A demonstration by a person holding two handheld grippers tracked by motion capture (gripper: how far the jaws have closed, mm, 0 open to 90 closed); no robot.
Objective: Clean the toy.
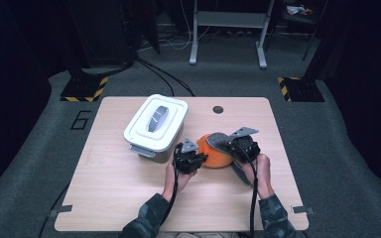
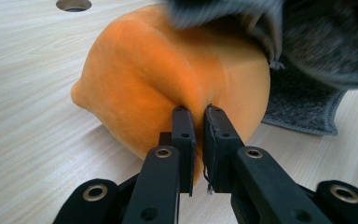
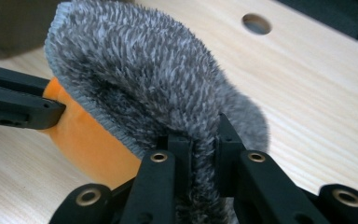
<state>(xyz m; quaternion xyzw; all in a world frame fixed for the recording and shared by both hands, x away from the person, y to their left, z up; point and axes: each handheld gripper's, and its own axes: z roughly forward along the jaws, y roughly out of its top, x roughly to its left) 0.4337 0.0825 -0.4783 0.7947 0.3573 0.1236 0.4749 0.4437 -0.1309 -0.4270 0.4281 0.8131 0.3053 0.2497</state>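
An orange soft, velvety lump [image 1: 214, 157] lies on the wooden table near its middle. My left gripper [image 1: 198, 157] is at its left side, shut on a pinched fold of the orange fabric [image 2: 158, 79], with both pads of the gripper [image 2: 198, 112] pressed into it. A grey fuzzy cloth [image 1: 219, 139] drapes over the lump's top and right side. My right gripper [image 1: 231, 147] is shut on that grey cloth [image 3: 144, 70], the fur bunched between the jaws of the gripper [image 3: 200, 135]. The orange lump [image 3: 88, 135] peeks out below the cloth, with the left gripper's jaws [image 3: 23, 100] against it.
A white lidded container [image 1: 156, 124] with a grey handle stands to the rear left of the lump. A round hole [image 1: 218, 109] sits near the table's far edge. Bare wood [image 1: 114, 193] stretches to the front and left.
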